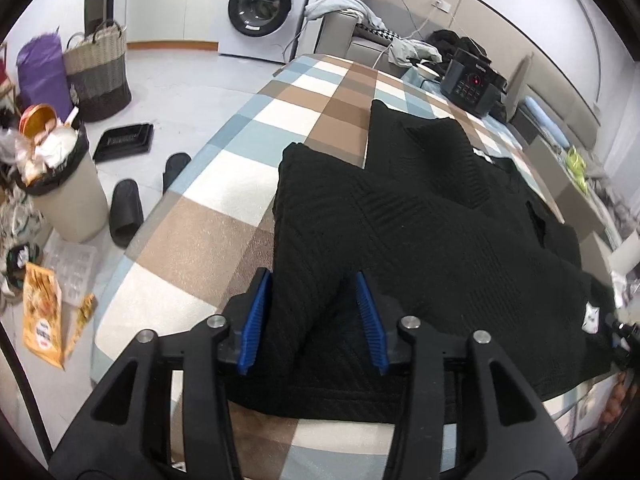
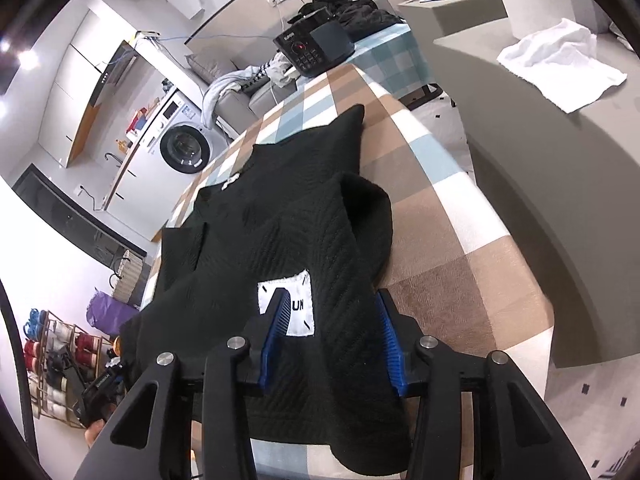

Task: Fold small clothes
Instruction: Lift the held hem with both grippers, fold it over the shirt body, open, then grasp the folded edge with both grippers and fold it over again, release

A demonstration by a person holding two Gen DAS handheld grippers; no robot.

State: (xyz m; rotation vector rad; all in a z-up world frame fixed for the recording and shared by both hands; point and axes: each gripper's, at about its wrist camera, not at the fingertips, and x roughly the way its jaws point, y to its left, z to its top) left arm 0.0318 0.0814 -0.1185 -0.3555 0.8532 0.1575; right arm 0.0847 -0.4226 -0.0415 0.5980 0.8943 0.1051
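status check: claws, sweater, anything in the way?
Left claw open, right claw open, both straddling fabric, not clamped. Black sweater on checked table, partly folded. Black cooker at far end, clear of it.

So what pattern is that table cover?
Checks of brown, white and pale blue; clearest from the left wrist.

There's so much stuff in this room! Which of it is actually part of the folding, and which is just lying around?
Part of the job:
- black knitted garment, spread on the checked table
- left gripper and right gripper, jaws open over its hem

Just lying about:
- washing machine
- black cooker
- bin
- slippers
- woven basket
- white cloth
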